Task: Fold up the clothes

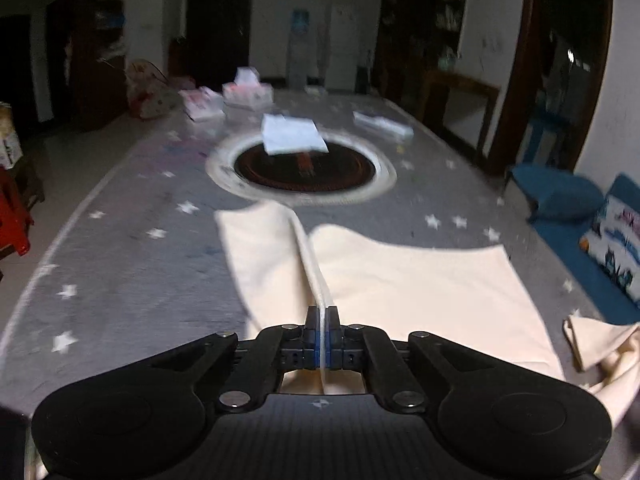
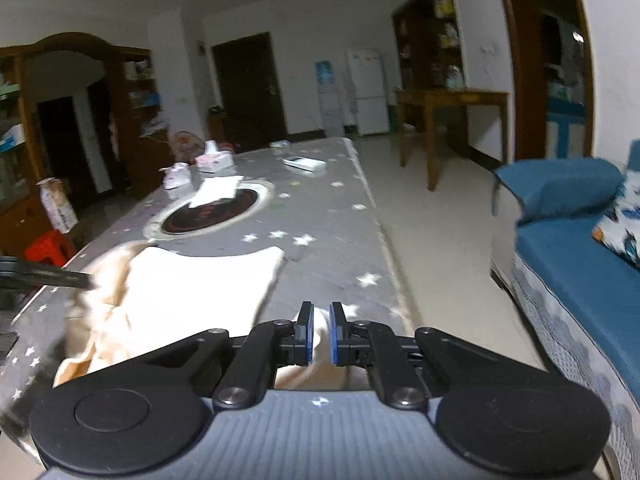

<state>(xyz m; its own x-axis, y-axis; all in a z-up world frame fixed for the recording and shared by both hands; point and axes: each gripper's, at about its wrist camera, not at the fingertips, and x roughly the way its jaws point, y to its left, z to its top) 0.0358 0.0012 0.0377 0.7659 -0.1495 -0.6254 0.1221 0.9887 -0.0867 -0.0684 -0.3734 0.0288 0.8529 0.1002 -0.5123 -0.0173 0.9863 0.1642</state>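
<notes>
A cream garment [image 1: 420, 280] lies spread on the grey star-patterned table [image 1: 120, 240]. My left gripper [image 1: 323, 316] is shut on a raised fold of it, and the pinched ridge runs away from the fingers toward the table's middle. In the right wrist view the same garment [image 2: 192, 288] is rumpled at its near left side. My right gripper [image 2: 320, 316] is at the table's near right edge, its fingers nearly together with a bunch of the cream cloth between them. The left gripper [image 2: 60, 278] shows as a dark shape at the garment's left side.
A round black cooktop [image 1: 304, 168] is set in the table's middle, with a folded white cloth [image 1: 292, 134] on it. Tissue boxes [image 1: 248, 92] and a flat white box [image 1: 382, 124] lie farther back. A blue sofa [image 2: 580, 264] stands to the right and a red stool [image 1: 12, 220] to the left.
</notes>
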